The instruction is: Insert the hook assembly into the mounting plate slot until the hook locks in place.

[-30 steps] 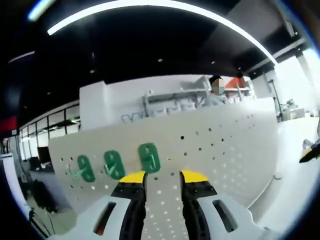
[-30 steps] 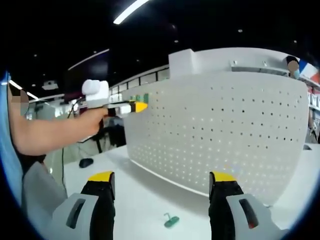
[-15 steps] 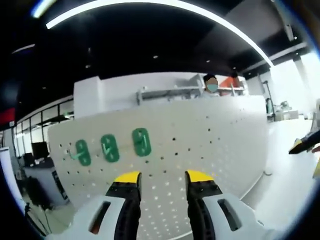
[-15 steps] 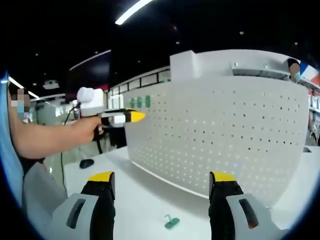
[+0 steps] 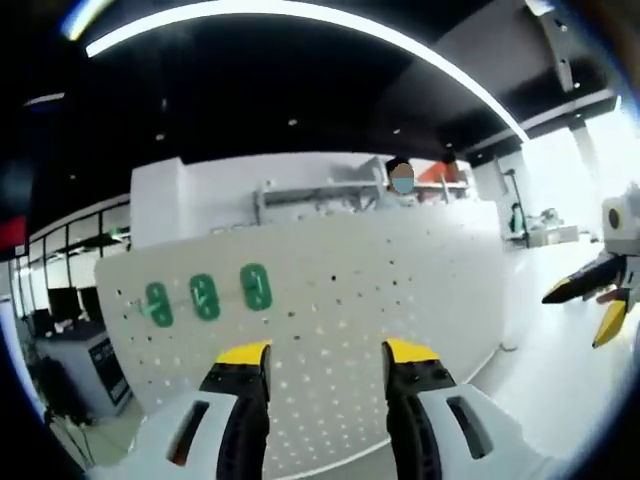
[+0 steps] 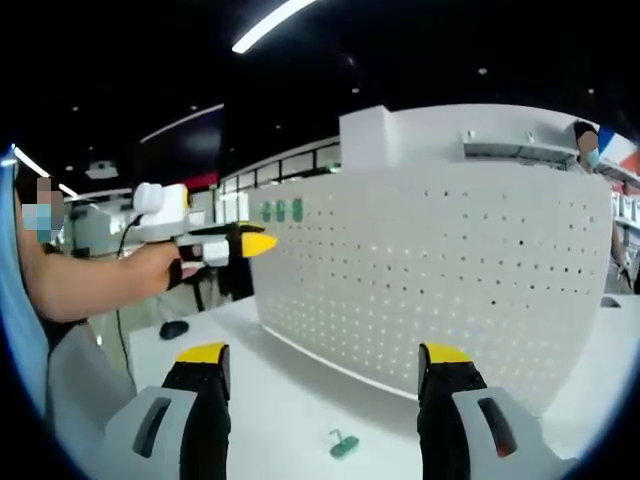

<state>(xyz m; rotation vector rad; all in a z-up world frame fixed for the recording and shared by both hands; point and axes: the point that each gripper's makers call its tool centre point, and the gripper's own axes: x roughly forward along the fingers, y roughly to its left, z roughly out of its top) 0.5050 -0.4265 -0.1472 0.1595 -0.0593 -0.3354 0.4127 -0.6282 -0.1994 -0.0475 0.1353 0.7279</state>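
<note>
White table [image 6: 290, 400], dim ceiling lights [image 5: 300, 10]

green hooks [image 5: 205, 297] on pegboard [image 5: 400, 300]: blurred | hook [image 6: 344, 444]: too small

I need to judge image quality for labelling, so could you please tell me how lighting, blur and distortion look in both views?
Left gripper view: a ceiling light strip blows out into a bright arc, the pegboard bulges with fisheye curve, and the three green hooks look soft. Right gripper view: dark ceiling above, evenly lit pegboard bowed outward, the small green hook on the table readable but tiny.
</note>
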